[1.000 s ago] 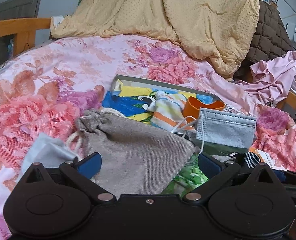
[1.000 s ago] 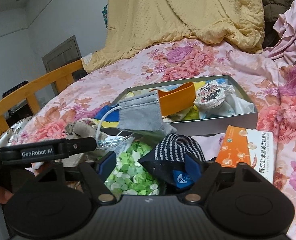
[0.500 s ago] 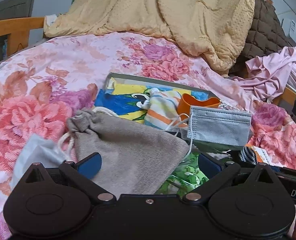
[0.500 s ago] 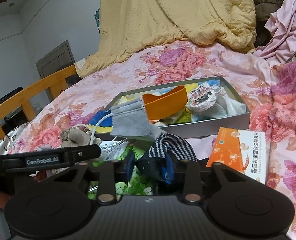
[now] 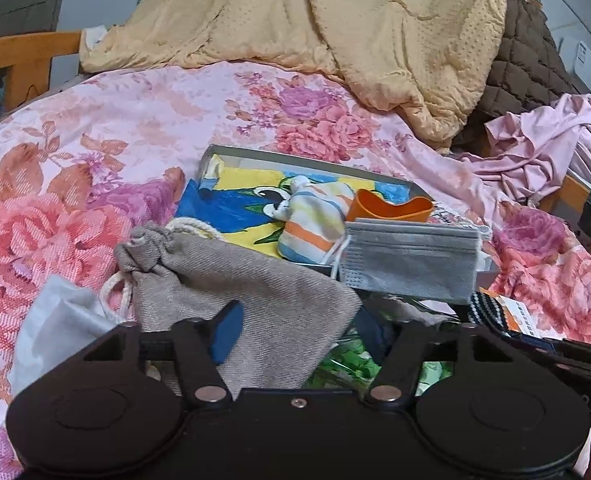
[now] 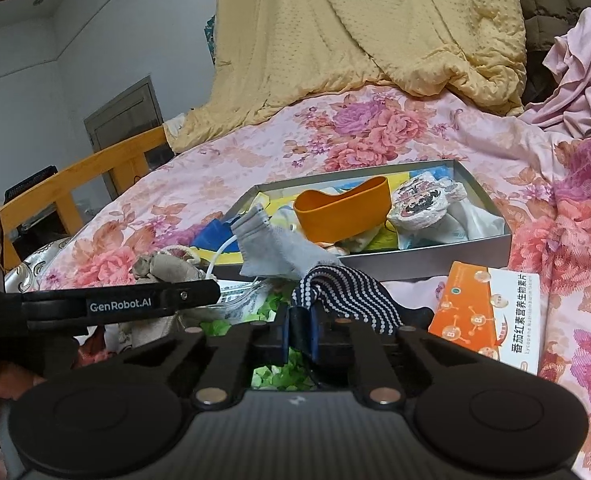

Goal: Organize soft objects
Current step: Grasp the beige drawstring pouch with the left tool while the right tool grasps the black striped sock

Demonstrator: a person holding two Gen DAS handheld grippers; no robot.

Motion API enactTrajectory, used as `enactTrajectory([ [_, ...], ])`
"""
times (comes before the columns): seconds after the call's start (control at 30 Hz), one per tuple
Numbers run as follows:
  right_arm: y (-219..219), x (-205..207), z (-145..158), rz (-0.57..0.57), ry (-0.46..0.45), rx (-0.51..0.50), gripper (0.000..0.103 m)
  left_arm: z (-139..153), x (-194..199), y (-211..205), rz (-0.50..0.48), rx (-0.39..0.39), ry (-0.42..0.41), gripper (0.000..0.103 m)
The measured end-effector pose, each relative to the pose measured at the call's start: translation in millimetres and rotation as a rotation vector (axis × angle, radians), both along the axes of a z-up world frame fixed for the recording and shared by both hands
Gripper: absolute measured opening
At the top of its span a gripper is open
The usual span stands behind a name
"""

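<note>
The dark sock with rows of white dots (image 6: 345,300) is lying on the flowered bedspread (image 6: 231,168) just in front of the near long wall of the grey box (image 6: 427,266), and the right gripper (image 6: 301,338) is pinching its near end: its jaws have just been closing and the blue pads are now pressing the dark cloth between them, almost together. Under the sock, green-patterned plastic (image 6: 271,308) is showing.

The beige drawstring pouch (image 5: 251,284) is lying by the box's near left corner, its cord end pointing toward the left edge of the bed. The left gripper (image 5: 295,330) is straddling the pouch's near part; its jaws have just been closing and are standing about half apart, with the cloth between the pads, but whether they are pressing it I cannot tell.

A grey face mask (image 5: 409,266) is hanging over the box's near wall. Inside the box an orange band (image 6: 343,214), a striped cloth piece (image 5: 315,222) and a bright blue-and-yellow bag (image 5: 231,204) are sitting. An orange-and-white carton (image 6: 491,314) is lying right of the sock. A yellow quilt (image 5: 335,28) is heaping at the bed's far edge.
</note>
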State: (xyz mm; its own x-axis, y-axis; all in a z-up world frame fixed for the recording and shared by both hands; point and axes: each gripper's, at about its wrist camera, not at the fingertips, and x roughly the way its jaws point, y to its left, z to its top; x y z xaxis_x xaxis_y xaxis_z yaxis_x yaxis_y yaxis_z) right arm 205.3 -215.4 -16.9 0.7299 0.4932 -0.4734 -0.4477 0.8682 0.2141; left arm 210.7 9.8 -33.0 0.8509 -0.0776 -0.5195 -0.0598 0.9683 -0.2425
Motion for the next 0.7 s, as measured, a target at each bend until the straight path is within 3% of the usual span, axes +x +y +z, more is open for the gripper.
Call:
enactTrajectory([
  [0.07,-0.5,-0.9,0.1,0.003,0.000,0.000,0.011,1.5,-0.7,-1.6,-0.010,0.009,-0.003,0.050],
  [0.2,0.7,-1.7,1.0,0.016,-0.001,0.002,0.008,3.5,-1.5,-2.2,-0.010,0.031,0.005,0.020],
  [0.23,0.8,-2.2,1.6,0.018,-0.001,0.003,0.007,3.3,-1.2,-0.7,-0.003,0.031,0.014,0.017],
  [0.37,1.4,-3.6,3.3,0.027,0.002,0.010,0.006,4.3,-5.6,4.5,0.010,0.013,0.016,0.009],
  [0.7,0.4,-9.3,11.7,0.067,0.040,0.081,0.004,21.8,-24.4,1.8,0.002,-0.001,0.005,0.006],
])
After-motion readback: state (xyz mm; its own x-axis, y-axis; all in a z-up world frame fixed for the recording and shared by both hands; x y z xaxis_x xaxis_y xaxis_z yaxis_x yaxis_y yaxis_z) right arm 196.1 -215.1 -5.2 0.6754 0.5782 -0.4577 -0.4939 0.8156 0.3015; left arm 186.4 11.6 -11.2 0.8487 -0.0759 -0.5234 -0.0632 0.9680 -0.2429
